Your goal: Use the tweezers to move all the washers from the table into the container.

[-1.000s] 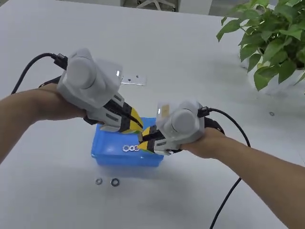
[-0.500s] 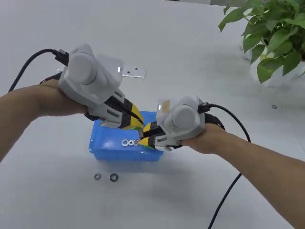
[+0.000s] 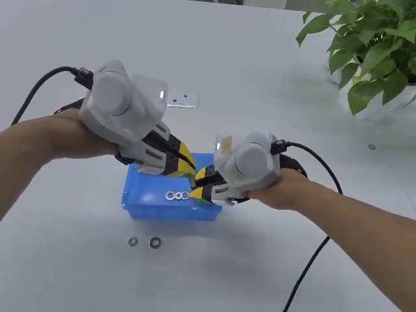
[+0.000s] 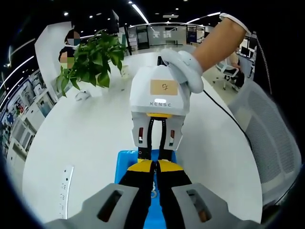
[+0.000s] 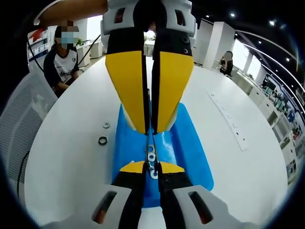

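Three washers (image 3: 177, 195) in a row inside the blue container (image 3: 144, 207); two loose washers (image 3: 155, 242) on the worktop (image 3: 78, 273) just beside it. Left tool (image 3: 188, 170) and right tool (image 3: 194, 190) tip to tip above, jaws together; tweezers too thin to make out. Best to release gently, lift clear, then approach the loose pair low.

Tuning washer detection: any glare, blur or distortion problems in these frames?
Head view: even soft light, sharp; the two small metal washers on the white table cast only faint shadows. Left gripper view: strong fisheye bending, bright ceiling strip lights. Right gripper view: the blue plastic container curves; washers inside it read clearly.
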The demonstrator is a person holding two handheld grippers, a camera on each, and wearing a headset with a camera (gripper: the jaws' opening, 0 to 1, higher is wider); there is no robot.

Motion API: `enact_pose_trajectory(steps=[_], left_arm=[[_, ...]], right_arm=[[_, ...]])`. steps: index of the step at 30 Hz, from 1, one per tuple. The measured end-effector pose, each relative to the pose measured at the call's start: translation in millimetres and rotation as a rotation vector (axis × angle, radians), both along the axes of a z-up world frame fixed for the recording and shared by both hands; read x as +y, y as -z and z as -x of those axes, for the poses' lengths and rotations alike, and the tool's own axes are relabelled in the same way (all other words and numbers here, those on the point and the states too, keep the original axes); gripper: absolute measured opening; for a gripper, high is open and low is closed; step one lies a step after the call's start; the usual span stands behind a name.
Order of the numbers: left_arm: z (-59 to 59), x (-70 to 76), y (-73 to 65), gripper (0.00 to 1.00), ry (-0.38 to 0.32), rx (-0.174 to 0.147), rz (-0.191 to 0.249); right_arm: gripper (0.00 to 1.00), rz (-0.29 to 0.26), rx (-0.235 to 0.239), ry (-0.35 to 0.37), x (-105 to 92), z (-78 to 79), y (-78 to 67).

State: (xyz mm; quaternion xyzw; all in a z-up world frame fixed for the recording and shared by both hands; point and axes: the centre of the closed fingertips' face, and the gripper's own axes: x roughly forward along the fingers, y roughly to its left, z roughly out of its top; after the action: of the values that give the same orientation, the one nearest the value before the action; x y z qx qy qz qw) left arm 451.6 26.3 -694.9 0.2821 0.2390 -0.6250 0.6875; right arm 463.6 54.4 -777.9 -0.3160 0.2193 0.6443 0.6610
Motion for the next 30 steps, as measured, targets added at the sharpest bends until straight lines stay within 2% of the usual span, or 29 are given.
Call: enact_pose_trajectory(steps=[13,30], left_arm=[[11.3,2.4,-21.2,0.06,0.003,-0.032,0.000],[35.1,9.4,-44.4,0.06,0.003,-0.064,-0.011]], right_arm=[[0.11,-0.005,-0.033,-0.002,2.8,8.6,-21.7],[0.11,-0.011,-0.069,-0.015,10.6,29.9,-45.9]])
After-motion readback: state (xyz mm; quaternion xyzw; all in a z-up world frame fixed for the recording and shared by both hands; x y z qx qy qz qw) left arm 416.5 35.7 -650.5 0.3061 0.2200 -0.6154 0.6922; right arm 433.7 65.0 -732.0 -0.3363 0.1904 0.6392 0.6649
